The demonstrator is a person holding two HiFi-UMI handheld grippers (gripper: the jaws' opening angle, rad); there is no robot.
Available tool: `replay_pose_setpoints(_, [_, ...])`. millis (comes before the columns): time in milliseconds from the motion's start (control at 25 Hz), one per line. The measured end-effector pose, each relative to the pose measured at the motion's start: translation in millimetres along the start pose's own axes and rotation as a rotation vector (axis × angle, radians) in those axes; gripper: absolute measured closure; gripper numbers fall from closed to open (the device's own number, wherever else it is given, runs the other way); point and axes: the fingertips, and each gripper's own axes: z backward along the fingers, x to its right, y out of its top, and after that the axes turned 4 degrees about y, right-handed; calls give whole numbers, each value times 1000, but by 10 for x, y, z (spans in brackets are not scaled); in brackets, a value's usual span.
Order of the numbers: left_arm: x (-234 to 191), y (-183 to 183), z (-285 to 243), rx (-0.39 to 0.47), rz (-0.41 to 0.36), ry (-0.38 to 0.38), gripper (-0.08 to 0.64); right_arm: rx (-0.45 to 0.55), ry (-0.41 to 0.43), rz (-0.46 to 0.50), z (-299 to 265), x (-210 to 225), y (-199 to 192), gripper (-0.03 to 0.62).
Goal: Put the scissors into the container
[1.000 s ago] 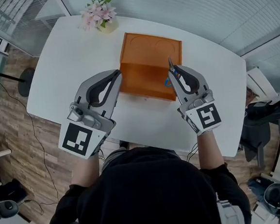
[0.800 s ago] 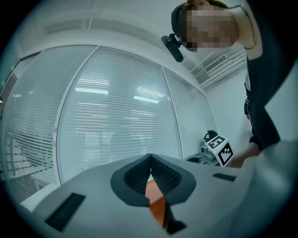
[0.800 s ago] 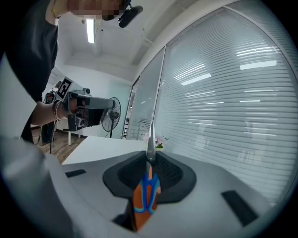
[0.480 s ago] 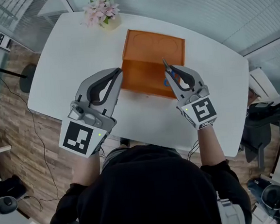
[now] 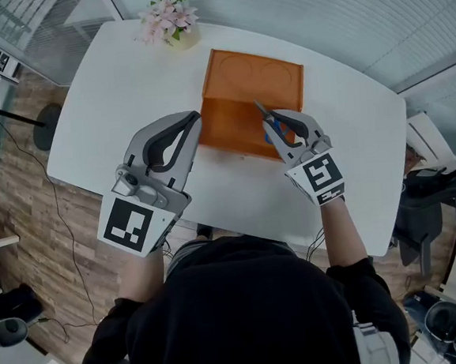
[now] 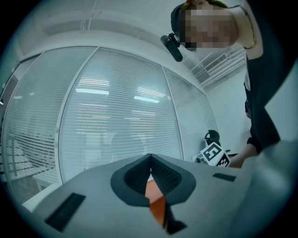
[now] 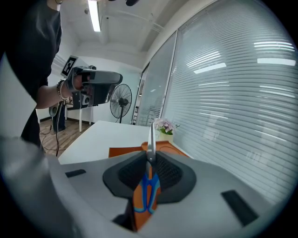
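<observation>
A: Entry, head view. Where is the container (image 5: 239, 77)?

B: Orange, open-topped, on the white table (image 5: 125, 91), slightly toward 12 o'clock from the table's middle. Pink flowers (image 5: 166, 22) in a small pot stand at 11 o'clock from it, well apart, near the table's far edge.

A: Right gripper (image 5: 271, 119)?

B: At 5 o'clock of the container, over its near right corner. Its own view shows the right gripper (image 7: 150, 160) with both jaws clamped on the scissors (image 7: 151, 138): the metal blade sticks up past the jaw tips, and the blue handles sit lower between the pads.

A: So where are the scissors (image 5: 260, 108) now?

B: Held in the right gripper above the container's near right part, blade tip pointing toward 11 o'clock. Whether they touch the container's wall I cannot tell.

A: Left gripper (image 5: 193, 118)?

B: At 8 o'clock of the container, tips just beside its near left corner. In its own view the left gripper (image 6: 150, 160) has its jaws pressed together with nothing between them; a strip of orange shows through the gap lower down.

A: Anything else?

B: From the right gripper view the container (image 7: 122, 151) lies straight ahead with the flowers (image 7: 165, 124) beyond it at 1 o'clock, and a standing fan (image 7: 121, 100) on the floor past the table at 11 o'clock.
</observation>
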Motion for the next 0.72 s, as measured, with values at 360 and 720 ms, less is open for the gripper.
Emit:
replay_pose_setpoints(360, [-26, 26, 44, 6, -3, 6, 548, -73, 36, 15, -106, -54, -155, 525])
replay_pose_setpoints(720, [-32, 31, 101, 5, -3, 13, 548, -147, 66, 24, -186, -103, -309, 525])
